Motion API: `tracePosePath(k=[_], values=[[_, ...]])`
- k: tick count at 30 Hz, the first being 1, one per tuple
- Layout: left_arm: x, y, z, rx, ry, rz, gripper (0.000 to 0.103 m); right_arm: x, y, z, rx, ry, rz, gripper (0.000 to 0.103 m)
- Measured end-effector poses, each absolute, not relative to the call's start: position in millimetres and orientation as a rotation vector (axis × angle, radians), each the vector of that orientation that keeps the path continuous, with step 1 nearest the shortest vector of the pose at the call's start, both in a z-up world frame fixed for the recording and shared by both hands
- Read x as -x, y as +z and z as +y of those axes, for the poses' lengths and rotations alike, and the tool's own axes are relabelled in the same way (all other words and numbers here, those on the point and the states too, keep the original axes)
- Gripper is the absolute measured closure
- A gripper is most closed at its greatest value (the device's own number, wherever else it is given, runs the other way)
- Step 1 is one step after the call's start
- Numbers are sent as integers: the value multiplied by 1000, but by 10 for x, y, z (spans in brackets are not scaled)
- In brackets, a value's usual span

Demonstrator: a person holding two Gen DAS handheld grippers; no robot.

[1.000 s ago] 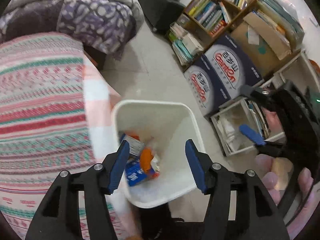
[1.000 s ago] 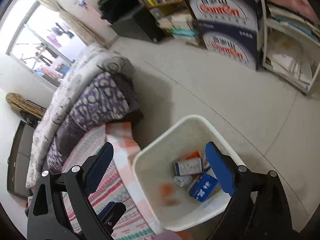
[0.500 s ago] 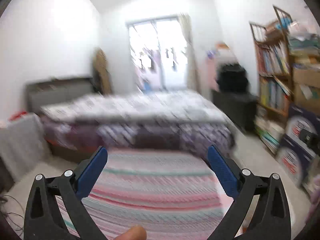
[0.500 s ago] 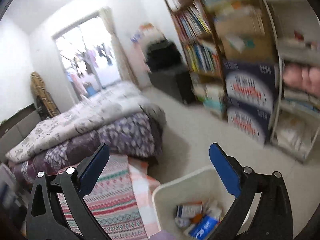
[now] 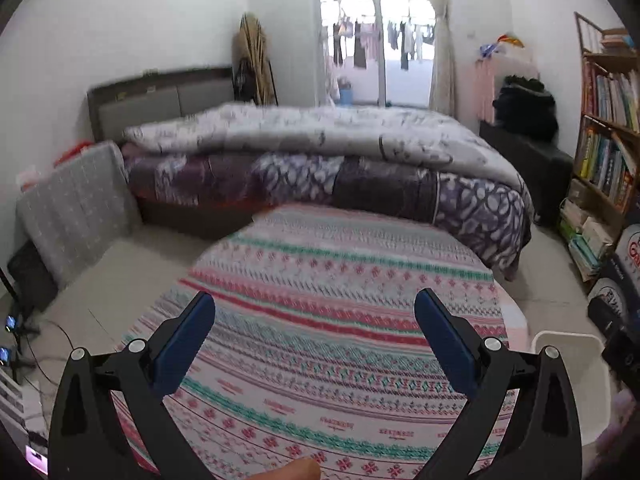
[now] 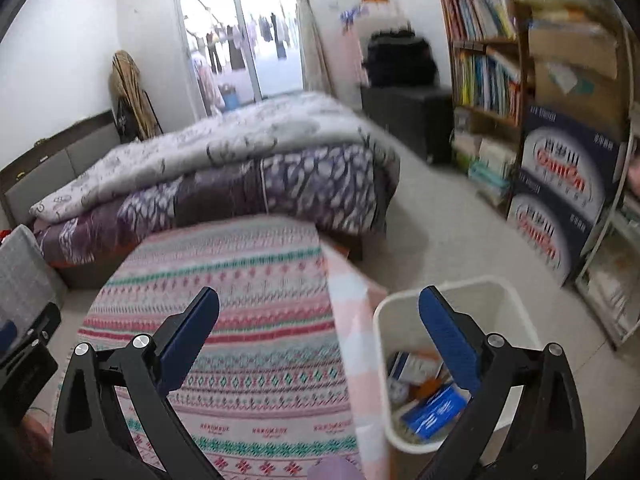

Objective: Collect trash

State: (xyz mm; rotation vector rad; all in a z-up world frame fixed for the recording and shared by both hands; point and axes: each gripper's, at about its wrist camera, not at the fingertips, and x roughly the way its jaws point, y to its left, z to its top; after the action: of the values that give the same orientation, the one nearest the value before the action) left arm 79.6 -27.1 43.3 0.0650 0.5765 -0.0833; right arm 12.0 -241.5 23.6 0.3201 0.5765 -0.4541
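A white trash bin (image 6: 496, 292) stands on the floor to the right of a table under a striped patterned cloth (image 6: 240, 320). Inside it lie several pieces of trash (image 6: 424, 392), among them a blue packet and white boxes. My right gripper (image 6: 320, 332) is open with nothing between its fingers; its right finger hangs over the bin, the left over the cloth. My left gripper (image 5: 316, 336) is open and empty above the cloth (image 5: 340, 300). Only a corner of the bin (image 5: 568, 348) shows at the lower right in the left wrist view.
A bed with a grey and purple quilt (image 5: 320, 148) lies beyond the table. Bookshelves (image 6: 488, 64) and stacked blue printed boxes (image 6: 560, 196) line the right wall. A grey padded panel (image 5: 72, 200) leans at the left. Bare floor (image 6: 440, 220) runs between bed and shelves.
Both grippers swung up from looking down into the bin to facing the table and bed. The left jaws widened from around the trash in the bin to fully open and empty.
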Motion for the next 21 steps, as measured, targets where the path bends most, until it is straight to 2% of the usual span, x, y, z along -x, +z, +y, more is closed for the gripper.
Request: tracePosePath(k=[21], values=[[-934,287,-511,-113,-140,646,6,-233,145,-2203,-169,-484,551,7]])
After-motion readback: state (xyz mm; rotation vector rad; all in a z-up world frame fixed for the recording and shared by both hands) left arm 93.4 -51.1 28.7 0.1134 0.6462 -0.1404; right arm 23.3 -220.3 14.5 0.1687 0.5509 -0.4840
